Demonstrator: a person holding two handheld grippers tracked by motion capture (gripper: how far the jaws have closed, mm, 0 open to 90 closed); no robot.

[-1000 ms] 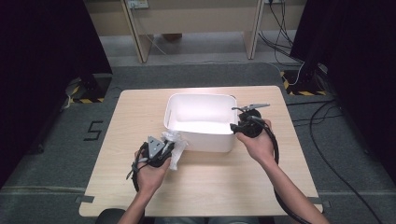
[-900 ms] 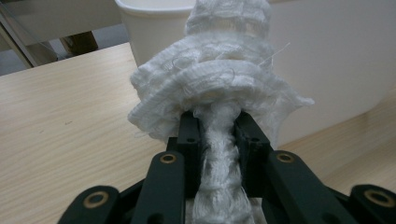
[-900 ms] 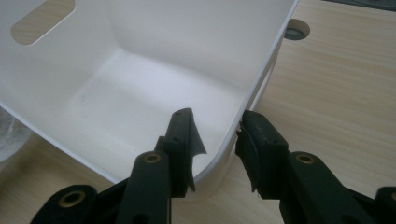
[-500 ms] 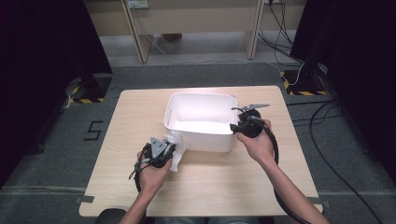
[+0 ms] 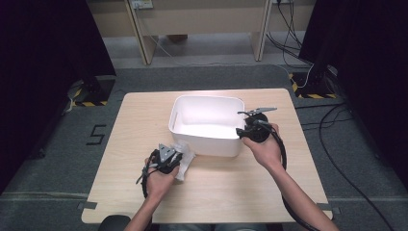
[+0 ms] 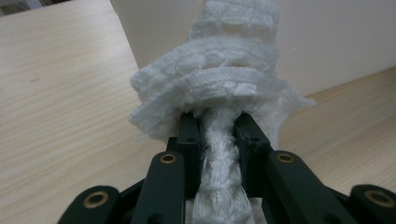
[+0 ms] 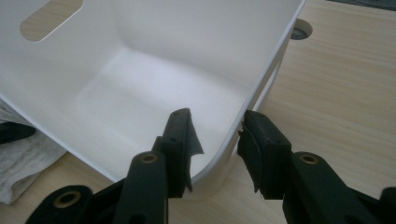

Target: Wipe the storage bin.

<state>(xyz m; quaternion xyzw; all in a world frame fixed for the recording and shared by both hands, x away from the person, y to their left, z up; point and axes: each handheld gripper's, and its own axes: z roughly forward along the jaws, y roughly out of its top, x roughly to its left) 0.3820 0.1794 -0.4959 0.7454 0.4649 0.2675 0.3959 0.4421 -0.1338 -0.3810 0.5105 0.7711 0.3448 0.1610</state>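
A white plastic bin (image 5: 211,143) stands in the middle of the wooden table (image 5: 231,183). My left gripper (image 5: 177,157) is low over the table by the bin's near left corner, shut on a bunched white cloth (image 5: 185,155). In the left gripper view the cloth (image 6: 224,84) bulges out above the jaws, and a strand runs between the fingertips of the left gripper (image 6: 218,123). My right gripper (image 5: 240,131) is at the bin's right end. Its jaws straddle the corner wall of the bin (image 7: 154,70), one inside and one outside. The right gripper (image 7: 217,122) is open, its inner pad off the wall.
The bin has a handle slot (image 7: 49,18) in its far wall. A round cable hole (image 7: 299,30) sits in the table beyond the bin. Black cables trail from both grippers toward the person. Bare table lies in front of the bin and at its left.
My left gripper has sunk a little toward the table with the cloth in it. The right hand has stayed at the bin's corner.
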